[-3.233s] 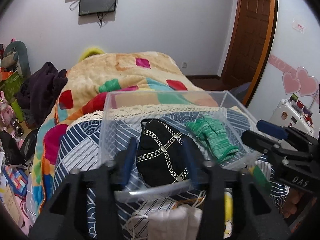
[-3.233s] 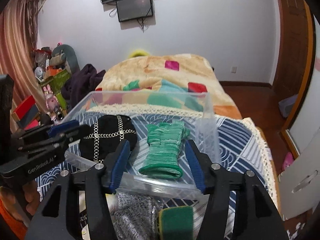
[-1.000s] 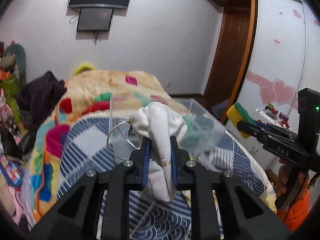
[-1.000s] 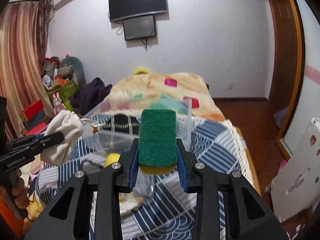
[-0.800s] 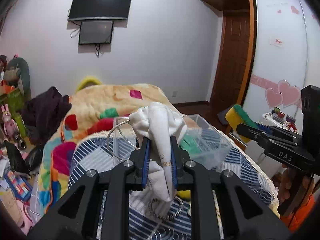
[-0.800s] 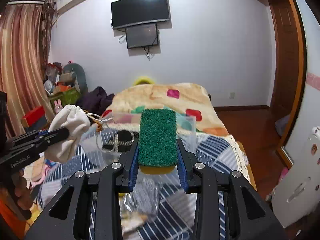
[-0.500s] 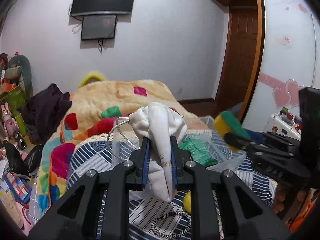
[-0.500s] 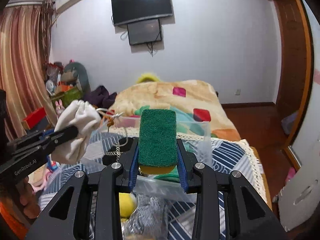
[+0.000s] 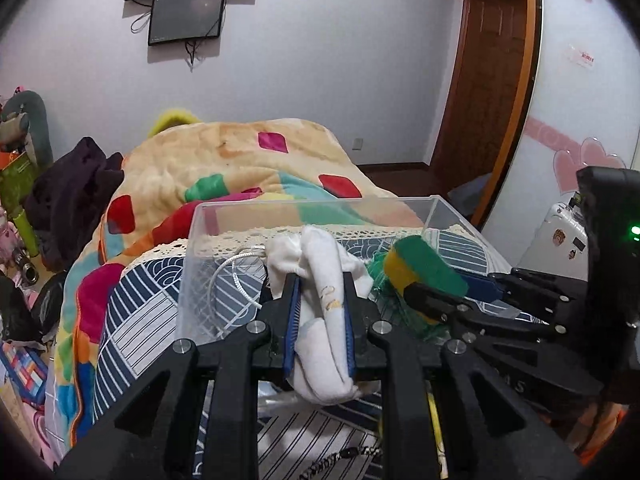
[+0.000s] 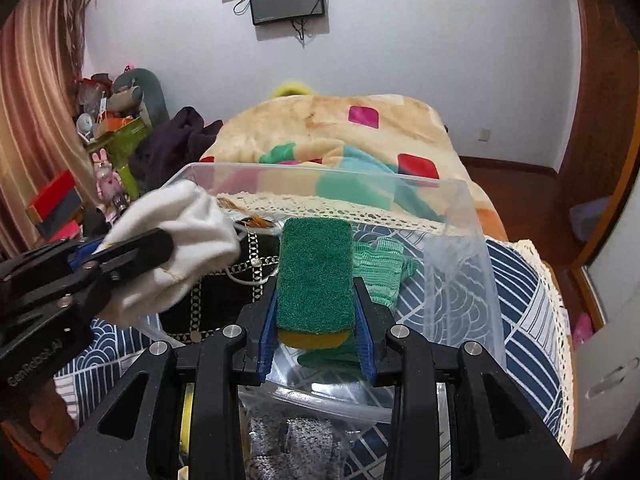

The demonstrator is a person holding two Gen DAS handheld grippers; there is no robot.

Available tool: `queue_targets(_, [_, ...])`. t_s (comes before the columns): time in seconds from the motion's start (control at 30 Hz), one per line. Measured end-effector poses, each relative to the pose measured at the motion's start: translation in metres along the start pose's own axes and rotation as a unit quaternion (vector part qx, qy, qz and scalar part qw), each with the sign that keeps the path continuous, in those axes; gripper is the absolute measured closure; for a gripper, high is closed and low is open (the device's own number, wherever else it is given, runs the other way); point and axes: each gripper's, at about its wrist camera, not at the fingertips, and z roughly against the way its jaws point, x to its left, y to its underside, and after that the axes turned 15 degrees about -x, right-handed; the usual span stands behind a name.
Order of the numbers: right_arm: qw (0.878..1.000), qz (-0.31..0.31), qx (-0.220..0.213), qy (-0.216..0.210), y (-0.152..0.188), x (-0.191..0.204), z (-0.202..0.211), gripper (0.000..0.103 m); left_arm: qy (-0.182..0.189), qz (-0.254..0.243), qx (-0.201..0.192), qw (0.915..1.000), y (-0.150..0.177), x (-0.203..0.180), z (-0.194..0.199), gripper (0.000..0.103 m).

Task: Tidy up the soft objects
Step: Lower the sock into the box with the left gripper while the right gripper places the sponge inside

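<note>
My left gripper [image 9: 319, 280] is shut on a white drawstring cloth pouch [image 9: 324, 320] and holds it over the near left part of a clear plastic box [image 9: 316, 204]. The pouch also shows in the right wrist view [image 10: 176, 256]. My right gripper [image 10: 316, 280] is shut on a green and yellow sponge [image 10: 315, 276] over the near side of the box [image 10: 460, 248]; the sponge also shows in the left wrist view [image 9: 424, 260]. Inside the box lie a black cloth with a chain pattern [image 10: 224, 292] and a green knit glove [image 10: 380, 264].
The box stands on a blue and white patterned bedcover [image 9: 132, 312] with a colourful blanket [image 9: 240, 160] behind. A grey fuzzy item [image 10: 296, 444] and a yellow object [image 10: 184, 420] lie in front of the box. Clutter stands at the left; a door [image 9: 492, 92] is at the right.
Both grippers have come down and forward from high above the bed to just over the box, each still holding its item. The box and its contents have not moved.
</note>
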Motion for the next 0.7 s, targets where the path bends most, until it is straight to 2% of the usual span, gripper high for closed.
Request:
queue_targets(0.13, [1.0, 0.004, -0.001, 0.002, -0.001, 0.003, 0.003, 0.072, -0.009, -0.011, 0.018, 0.9997, 0.004, -0.003, -0.014, 0.085])
queue_targets(0.23, [1.0, 0.008, 0.0, 0.002, -0.002, 0.005, 0.004, 0.07, -0.009, -0.008, 0.045, 0.9989, 0.012, -0.001, -0.024, 0.08])
queue_targets(0.27, [1.0, 0.009, 0.0, 0.001, -0.003, 0.005, 0.003, 0.068, -0.009, -0.005, 0.047, 0.9988, 0.013, 0.0, -0.025, 0.074])
queue_targets(0.33, [1.0, 0.013, -0.002, 0.0, -0.003, 0.005, 0.007, 0.055, -0.005, 0.003, 0.046, 0.9989, 0.014, 0.003, -0.024, 0.071])
queue_targets(0.4, [1.0, 0.021, -0.013, 0.008, -0.003, 0.005, 0.011, 0.048, -0.005, 0.001, 0.045, 0.999, 0.014, 0.001, -0.021, 0.066])
queue_targets(0.53, [0.999, 0.029, -0.025, 0.011, -0.005, 0.005, 0.02, 0.047, 0.007, 0.003, 0.043, 0.9991, 0.011, -0.002, -0.009, 0.054])
queue_targets(0.6, [0.999, 0.026, -0.032, 0.009, -0.006, 0.004, 0.026, 0.047, 0.007, 0.001, 0.029, 0.9996, 0.008, -0.003, 0.004, 0.042])
queue_targets(0.7, [0.999, 0.018, -0.046, 0.006, -0.008, 0.0, 0.038, 0.044, 0.009, -0.003, 0.009, 0.9999, 0.003, -0.003, 0.022, 0.033])
